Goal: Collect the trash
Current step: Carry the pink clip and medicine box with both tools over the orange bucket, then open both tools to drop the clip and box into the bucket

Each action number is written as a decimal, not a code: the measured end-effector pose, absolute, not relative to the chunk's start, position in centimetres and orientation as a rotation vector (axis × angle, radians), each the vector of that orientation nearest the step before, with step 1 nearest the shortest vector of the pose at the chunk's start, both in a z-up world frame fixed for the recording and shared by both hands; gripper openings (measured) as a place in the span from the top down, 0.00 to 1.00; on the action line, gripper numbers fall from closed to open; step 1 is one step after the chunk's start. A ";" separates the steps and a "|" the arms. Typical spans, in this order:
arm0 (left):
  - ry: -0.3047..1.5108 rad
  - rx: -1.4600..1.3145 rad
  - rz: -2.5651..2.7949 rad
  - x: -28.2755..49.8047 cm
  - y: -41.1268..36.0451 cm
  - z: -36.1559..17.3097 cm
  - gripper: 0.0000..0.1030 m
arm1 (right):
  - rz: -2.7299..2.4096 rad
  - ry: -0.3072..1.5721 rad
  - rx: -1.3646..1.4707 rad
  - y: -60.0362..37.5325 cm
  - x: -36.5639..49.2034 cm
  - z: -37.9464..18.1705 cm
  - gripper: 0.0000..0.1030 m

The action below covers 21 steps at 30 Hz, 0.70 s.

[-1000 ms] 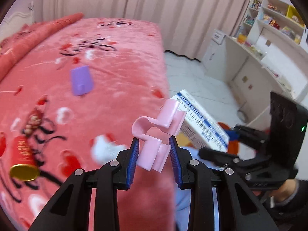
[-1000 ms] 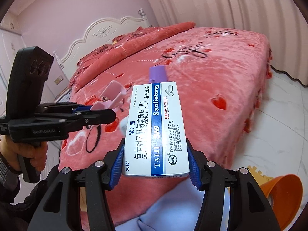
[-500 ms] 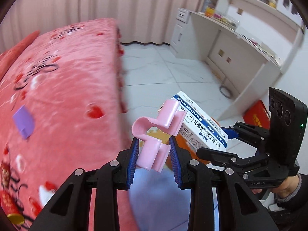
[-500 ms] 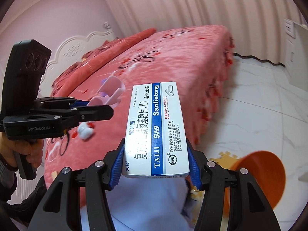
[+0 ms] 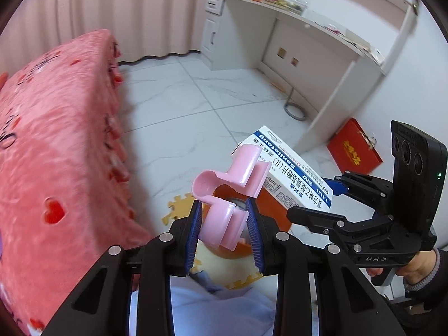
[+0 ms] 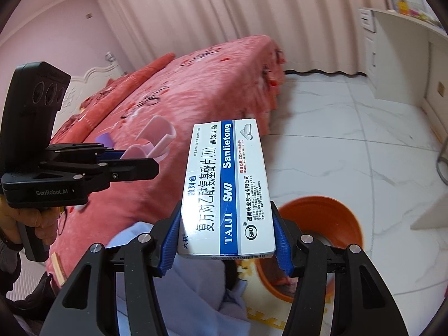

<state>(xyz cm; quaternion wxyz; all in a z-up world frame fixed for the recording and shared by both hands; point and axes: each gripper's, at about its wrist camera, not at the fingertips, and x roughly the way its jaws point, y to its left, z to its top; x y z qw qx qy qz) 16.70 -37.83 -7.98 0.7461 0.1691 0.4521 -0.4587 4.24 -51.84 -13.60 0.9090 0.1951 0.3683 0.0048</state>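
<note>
In my left claw (image 5: 224,225) I have the pink plastic clip (image 5: 228,196), its lower curl pinched flat between the two blue pads while the rest of it, a scoop-like bend and an open channel, stands up clear of the tips. I judge it light and stiff, a thin moulded piece with smooth walls that could squirt out if squeezed on a curve, so the flat-sided curl where I hold it now looks like the right place. It hangs in the air past the foot corner of the bed (image 5: 56,154), over the floor, and directly behind it in my left view sits the orange bin (image 6: 319,224), its rim showing just under and beside the clip. To the right, my right claw (image 6: 225,236) is clamped across the near end of the medicine box (image 6: 226,184), pads on its two long narrow edges, with most of the box sticking forward beyond the tips. I take the box for light cardboard, likely near empty, rigid enough along the edges but easy to dent on its broad faces; gripping edge to edge near one end suits it. It too is held aloft, near the bed's foot edge, with the bin on the floor below and slightly to its right.
</note>
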 end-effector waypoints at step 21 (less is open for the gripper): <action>1.109 0.494 -1.142 15.8 -46.8 -14.0 0.67 | -0.175 0.836 0.541 -60.1 1.6 -20.1 0.45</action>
